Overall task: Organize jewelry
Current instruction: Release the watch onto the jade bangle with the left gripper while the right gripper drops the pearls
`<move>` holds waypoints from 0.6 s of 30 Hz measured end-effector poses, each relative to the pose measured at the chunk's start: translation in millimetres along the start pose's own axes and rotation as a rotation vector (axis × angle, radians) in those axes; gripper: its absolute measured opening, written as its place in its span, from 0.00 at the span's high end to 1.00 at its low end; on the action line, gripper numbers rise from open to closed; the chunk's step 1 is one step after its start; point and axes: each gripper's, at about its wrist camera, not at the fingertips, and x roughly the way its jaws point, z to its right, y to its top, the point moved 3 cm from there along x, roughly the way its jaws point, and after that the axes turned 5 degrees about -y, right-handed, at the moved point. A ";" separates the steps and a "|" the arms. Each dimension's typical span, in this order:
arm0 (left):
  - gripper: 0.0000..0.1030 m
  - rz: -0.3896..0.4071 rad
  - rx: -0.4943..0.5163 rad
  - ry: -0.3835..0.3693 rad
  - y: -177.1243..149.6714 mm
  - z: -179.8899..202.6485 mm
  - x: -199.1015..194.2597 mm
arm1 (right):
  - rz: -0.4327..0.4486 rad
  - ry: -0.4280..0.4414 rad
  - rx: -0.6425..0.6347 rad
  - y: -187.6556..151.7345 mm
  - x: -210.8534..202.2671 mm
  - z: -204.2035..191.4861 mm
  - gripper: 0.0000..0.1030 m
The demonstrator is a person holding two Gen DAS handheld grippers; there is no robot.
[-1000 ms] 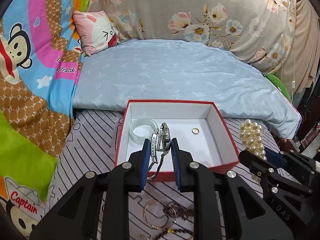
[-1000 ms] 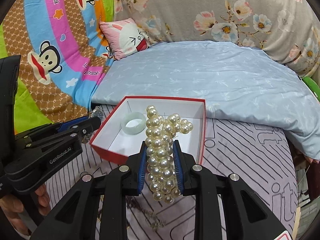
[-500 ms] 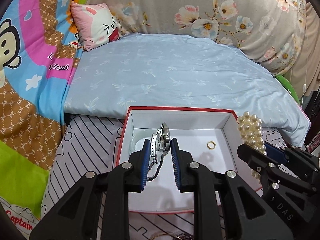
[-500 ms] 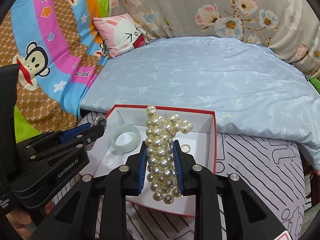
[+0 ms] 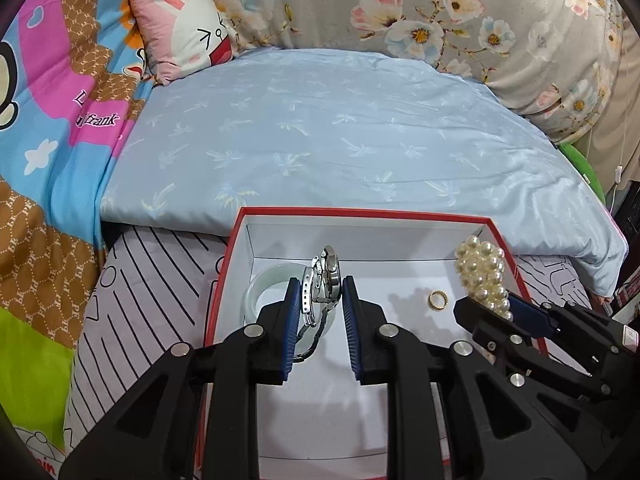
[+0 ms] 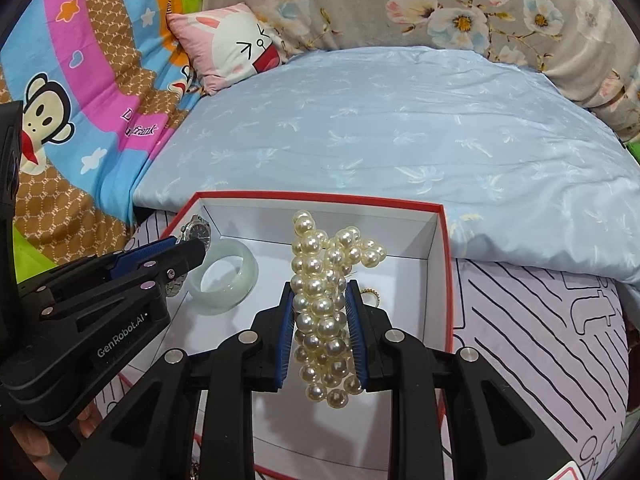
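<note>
A bed filled both views, with a pale blue quilt [image 5: 340,140] across the middle of the frame and a floral cover behind it.

Left wrist view: a red box [image 5: 360,213] with a white inside lay open at lower centre on a striped sheet [image 5: 132,280]. The left gripper [image 5: 319,300] stood over the box, jaws narrowed on a metal watch [image 5: 326,280] held upright between the blue pads. A pale bangle [image 5: 264,284] lay in the box's left part, partly behind the watch. A gold ring [image 5: 437,300] lay on the floor of the box at right centre. The right gripper [image 5: 486,300] entered from the lower right.

Right wrist view: the right gripper was clamped on a pearl strand [image 6: 320,308], bunched between the pads and hanging above the box interior. The left gripper came in from the left edge of the frame.
</note>
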 end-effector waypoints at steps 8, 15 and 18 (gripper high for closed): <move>0.80 -0.021 -0.003 0.009 -2.1 -2.2 13.6 | -0.010 0.000 0.006 0.6 11.8 0.0 0.77; 0.79 -0.013 -0.005 0.022 -1.9 -1.7 17.0 | 0.001 -0.008 0.000 3.2 11.2 -1.4 0.77; 0.64 -0.004 0.004 0.025 -0.3 0.9 14.0 | 0.009 -0.015 -0.002 4.1 8.8 -3.0 0.76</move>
